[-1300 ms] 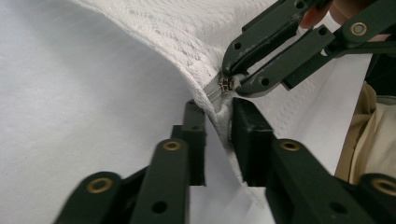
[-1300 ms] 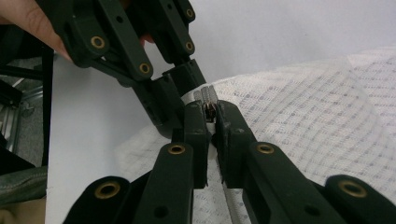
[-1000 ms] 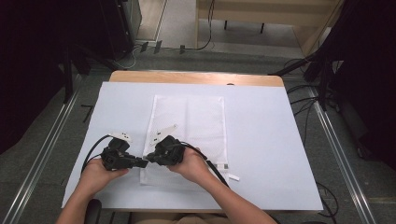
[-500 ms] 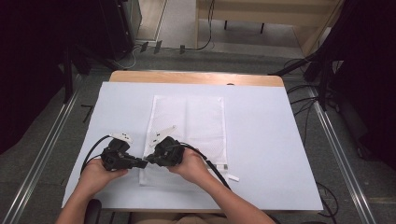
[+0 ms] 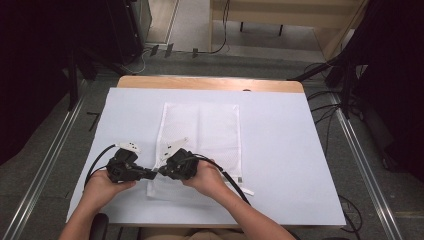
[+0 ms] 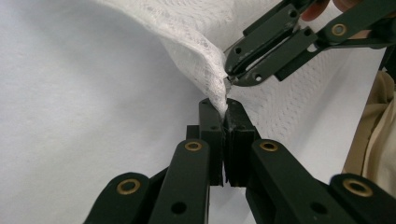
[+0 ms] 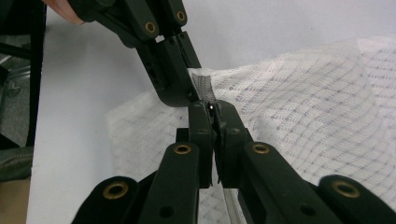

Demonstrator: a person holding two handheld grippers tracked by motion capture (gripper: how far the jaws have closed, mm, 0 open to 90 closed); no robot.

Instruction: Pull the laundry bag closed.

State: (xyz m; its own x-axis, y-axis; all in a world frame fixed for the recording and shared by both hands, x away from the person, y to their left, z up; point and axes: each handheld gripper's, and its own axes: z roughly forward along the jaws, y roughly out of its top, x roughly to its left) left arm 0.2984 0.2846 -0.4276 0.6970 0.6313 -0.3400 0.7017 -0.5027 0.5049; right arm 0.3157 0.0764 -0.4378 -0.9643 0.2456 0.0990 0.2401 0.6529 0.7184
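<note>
Surface: white-covered table (image 5: 300,150), mesh bag (image 5: 210,135) flat mid-table.
Left gripper (image 5: 150,173): clamped on bag's near-left corner.
Right gripper (image 5: 161,171): pinching zipper pull (image 7: 212,107) beside it.
Progress: grips set; zipper apparently unmoved.

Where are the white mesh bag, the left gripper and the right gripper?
white mesh bag (image 5: 210,130): high view, flat middle panel.
left gripper (image 6: 226,108): left gripper view, between its fingertips.
right gripper (image 7: 211,108): right gripper view, between its fingertips.

bare table (image 5: 300,165) right of mesh bag (image 5: 215,125).
</note>
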